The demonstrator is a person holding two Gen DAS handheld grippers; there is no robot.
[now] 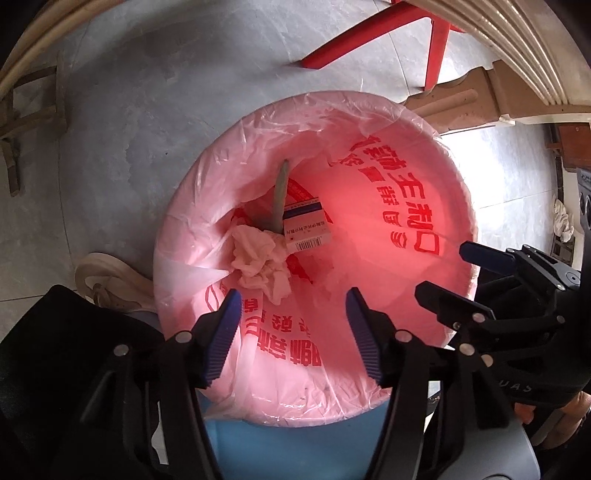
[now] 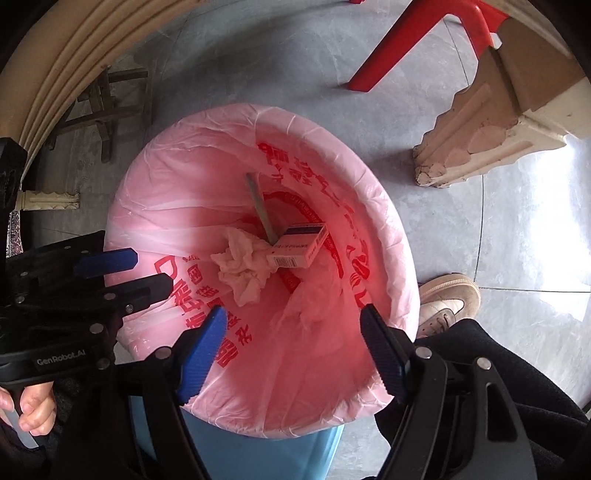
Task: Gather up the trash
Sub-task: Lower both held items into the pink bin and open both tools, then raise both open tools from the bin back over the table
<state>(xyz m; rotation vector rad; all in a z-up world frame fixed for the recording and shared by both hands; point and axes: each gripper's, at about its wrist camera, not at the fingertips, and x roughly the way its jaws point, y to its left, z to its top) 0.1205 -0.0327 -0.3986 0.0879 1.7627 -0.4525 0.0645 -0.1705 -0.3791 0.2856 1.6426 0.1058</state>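
A blue trash bin [image 1: 295, 446] [image 2: 258, 454] lined with a pink bag [image 1: 424, 177] [image 2: 166, 177] with red print stands on the floor. Inside lie a crumpled tissue [image 1: 260, 260] [image 2: 242, 264], a small white-and-blue box [image 1: 306, 229] [image 2: 299, 245] and a thin greenish stick [image 1: 279, 195] [image 2: 260, 208]. My left gripper [image 1: 293, 336] is open and empty above the bin's near rim. My right gripper [image 2: 295, 347] is open and empty over the near rim; it also shows in the left wrist view [image 1: 450, 269], and the left gripper shows in the right wrist view [image 2: 144, 269].
Grey tiled floor [image 1: 166, 92] surrounds the bin. A red plastic chair leg [image 1: 369, 33] [image 2: 406, 48] and a carved beige furniture leg [image 2: 491, 129] stand beyond it. The person's shoe [image 1: 110, 284] [image 2: 448, 299] sits beside the bin. A wooden stool [image 2: 103, 107] is at the far left.
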